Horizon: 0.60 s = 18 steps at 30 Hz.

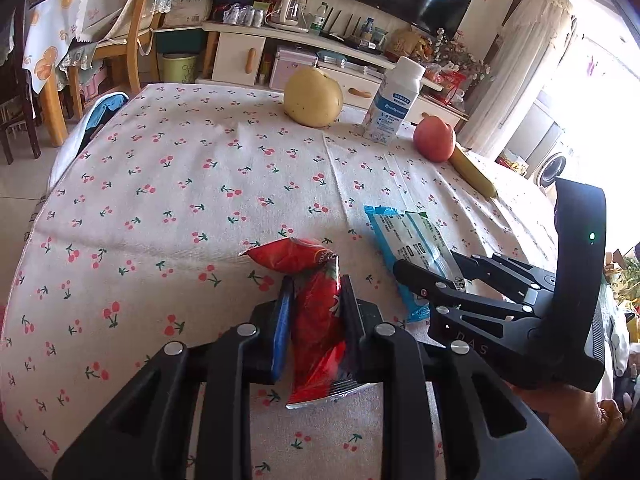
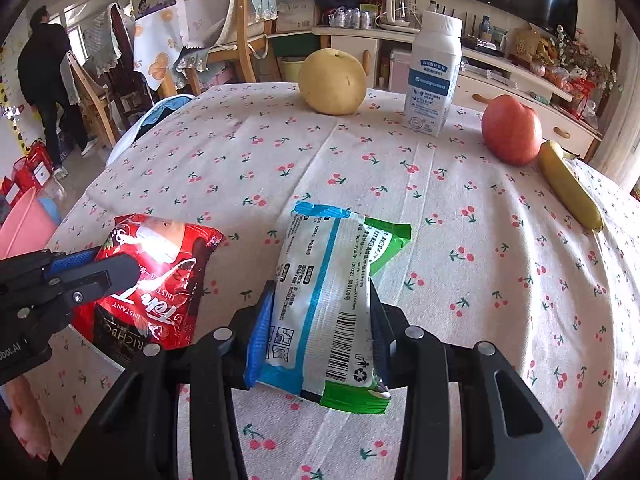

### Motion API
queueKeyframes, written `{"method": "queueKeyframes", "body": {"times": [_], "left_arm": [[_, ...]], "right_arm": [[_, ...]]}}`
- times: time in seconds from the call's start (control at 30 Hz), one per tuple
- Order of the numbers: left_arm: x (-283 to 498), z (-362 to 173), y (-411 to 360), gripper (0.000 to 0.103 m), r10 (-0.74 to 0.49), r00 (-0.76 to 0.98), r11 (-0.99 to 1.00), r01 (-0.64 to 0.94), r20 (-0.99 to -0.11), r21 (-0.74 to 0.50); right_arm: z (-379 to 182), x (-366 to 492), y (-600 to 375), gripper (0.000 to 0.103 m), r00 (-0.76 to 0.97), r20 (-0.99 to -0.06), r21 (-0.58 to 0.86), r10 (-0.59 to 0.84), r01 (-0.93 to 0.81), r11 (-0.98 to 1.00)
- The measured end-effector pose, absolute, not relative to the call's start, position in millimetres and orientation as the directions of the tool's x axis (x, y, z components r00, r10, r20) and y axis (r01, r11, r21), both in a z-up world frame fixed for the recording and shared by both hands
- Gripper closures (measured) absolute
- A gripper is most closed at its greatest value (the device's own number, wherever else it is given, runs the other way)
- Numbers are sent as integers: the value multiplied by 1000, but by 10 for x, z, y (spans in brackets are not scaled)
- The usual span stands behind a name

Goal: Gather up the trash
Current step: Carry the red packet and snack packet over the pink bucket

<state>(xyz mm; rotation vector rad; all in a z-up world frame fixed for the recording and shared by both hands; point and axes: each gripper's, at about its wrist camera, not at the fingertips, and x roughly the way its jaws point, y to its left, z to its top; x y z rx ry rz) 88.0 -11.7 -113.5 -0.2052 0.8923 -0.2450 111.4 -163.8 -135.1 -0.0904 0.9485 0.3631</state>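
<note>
Red foil wrapper (image 1: 316,320) is crumpling in your left gripper (image 1: 316,300), clamped tight mid-length above the counter (image 1: 180,184); beside it, your right gripper (image 2: 320,312) is pinching the light, slippery blue-green wrapper (image 2: 332,300) mid-body.

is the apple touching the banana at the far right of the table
Touching. The right wrist view shows the banana's upper end tucked against the apple's lower right side, no cloth between.

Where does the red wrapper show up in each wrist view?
Left wrist: red wrapper lower centre, pinched in the left tongs.
Right wrist: red wrapper at lower left, beside the blue-and-green wrapper.
Shared landmark: the white bottle at the table's far side.
</note>
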Motion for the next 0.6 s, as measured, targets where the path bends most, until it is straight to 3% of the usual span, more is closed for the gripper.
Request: {"method": "queueKeyframes", "body": {"times": [0.6], "left_arm": [[656, -1003, 355, 79, -371, 614, 912, 97, -697, -399]], "right_arm": [[-1282, 661, -1498, 60, 477, -808, 223, 345, -295, 929]]}}
